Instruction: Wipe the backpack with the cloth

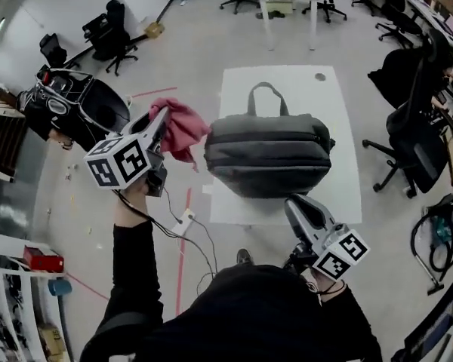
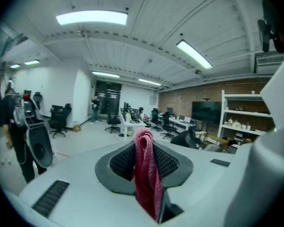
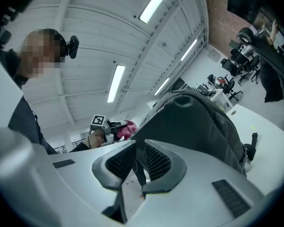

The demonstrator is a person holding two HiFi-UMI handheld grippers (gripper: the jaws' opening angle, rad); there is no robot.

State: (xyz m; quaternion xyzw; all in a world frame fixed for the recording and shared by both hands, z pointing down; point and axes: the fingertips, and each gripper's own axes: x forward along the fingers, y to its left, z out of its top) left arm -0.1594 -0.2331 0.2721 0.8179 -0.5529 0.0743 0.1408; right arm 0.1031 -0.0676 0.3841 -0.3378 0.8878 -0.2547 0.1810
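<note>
Backpack (image 1: 268, 155) lies on its side mid-table (image 1: 234, 89), handle pointing away from the person. L gripper (image 1: 161, 123): fingers clamped on pink cloth (image 1: 183, 130), just beside backpack's left end, out past the table's left edge. R gripper (image 1: 296, 208): fingers together, empty, near backpack's front side. Suggested: lay cloth flat on top panel, wipe w/ long strokes; R gripper could steady it. Open floor (image 1: 189, 59) to the left; chairs (image 1: 415, 127) crowd the right.
</note>
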